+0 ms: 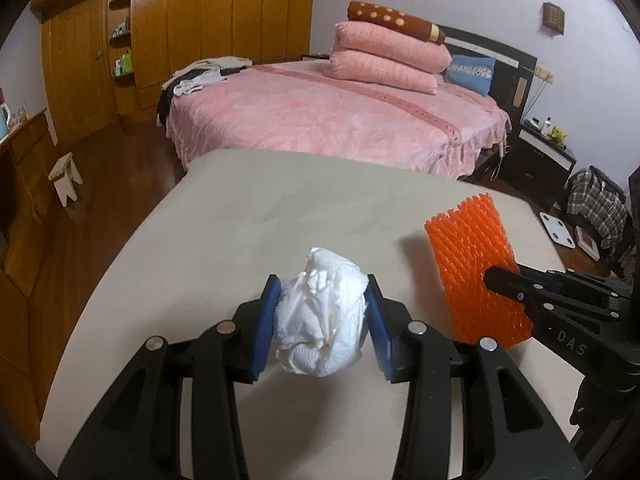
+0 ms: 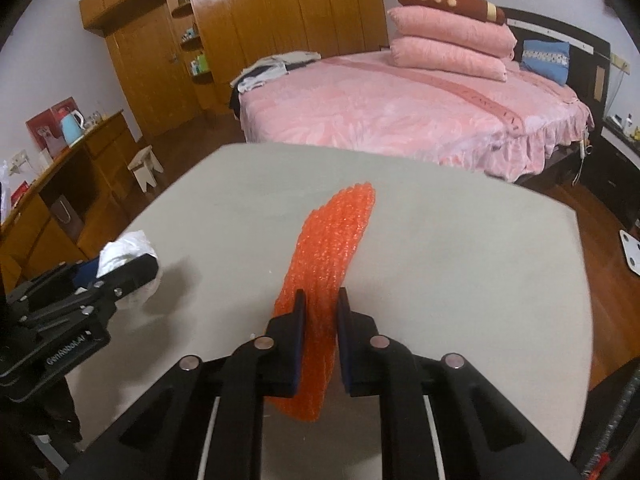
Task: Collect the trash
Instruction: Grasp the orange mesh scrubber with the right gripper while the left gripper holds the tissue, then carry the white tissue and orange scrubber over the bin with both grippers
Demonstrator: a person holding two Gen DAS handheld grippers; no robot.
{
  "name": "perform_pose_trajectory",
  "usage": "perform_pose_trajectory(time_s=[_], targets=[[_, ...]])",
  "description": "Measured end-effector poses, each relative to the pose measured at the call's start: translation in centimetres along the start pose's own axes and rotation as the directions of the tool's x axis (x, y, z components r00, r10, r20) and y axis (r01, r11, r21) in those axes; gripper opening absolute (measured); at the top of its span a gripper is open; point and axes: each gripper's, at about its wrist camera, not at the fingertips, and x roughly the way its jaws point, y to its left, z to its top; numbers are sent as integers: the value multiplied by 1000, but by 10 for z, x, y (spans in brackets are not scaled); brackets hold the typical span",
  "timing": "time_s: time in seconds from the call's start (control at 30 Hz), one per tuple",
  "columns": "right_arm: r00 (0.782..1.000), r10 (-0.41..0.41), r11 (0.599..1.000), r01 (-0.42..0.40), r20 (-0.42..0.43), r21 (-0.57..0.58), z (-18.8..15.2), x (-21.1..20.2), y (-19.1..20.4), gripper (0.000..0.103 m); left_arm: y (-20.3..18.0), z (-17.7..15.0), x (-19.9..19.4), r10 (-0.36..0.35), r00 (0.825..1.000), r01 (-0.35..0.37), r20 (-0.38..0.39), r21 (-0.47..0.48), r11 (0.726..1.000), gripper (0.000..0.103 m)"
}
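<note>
A crumpled white tissue wad [image 1: 322, 314] hangs above the beige table [image 1: 280, 208], squeezed between the blue pads of my left gripper [image 1: 322, 292]. An orange foam net sleeve [image 2: 332, 260] is pinched edge-on in my right gripper [image 2: 322, 300], lifted off the table [image 2: 460, 248]. In the left wrist view the orange net [image 1: 472, 256] stands upright at the right, held by the right gripper [image 1: 494, 276]. In the right wrist view the left gripper [image 2: 140, 264] sits at the far left with the white tissue [image 2: 124, 250] in it.
Beyond the table stands a bed with a pink cover [image 1: 320, 120] and stacked pillows [image 1: 388, 56]. A wooden wardrobe [image 1: 200, 20] lines the far wall. A wooden dresser [image 2: 60, 184] and a small stool [image 2: 146, 166] stand at the left. A white scale [image 2: 632, 252] lies on the floor at the right.
</note>
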Motion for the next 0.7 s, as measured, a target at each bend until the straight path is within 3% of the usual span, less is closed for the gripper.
perform_pose_trajectory(time_s=[0.7], targets=[[983,-23,1000,23,183,0,9,-127,-17,15,-65,22,-88,-83,988,79,127,41,996,41]])
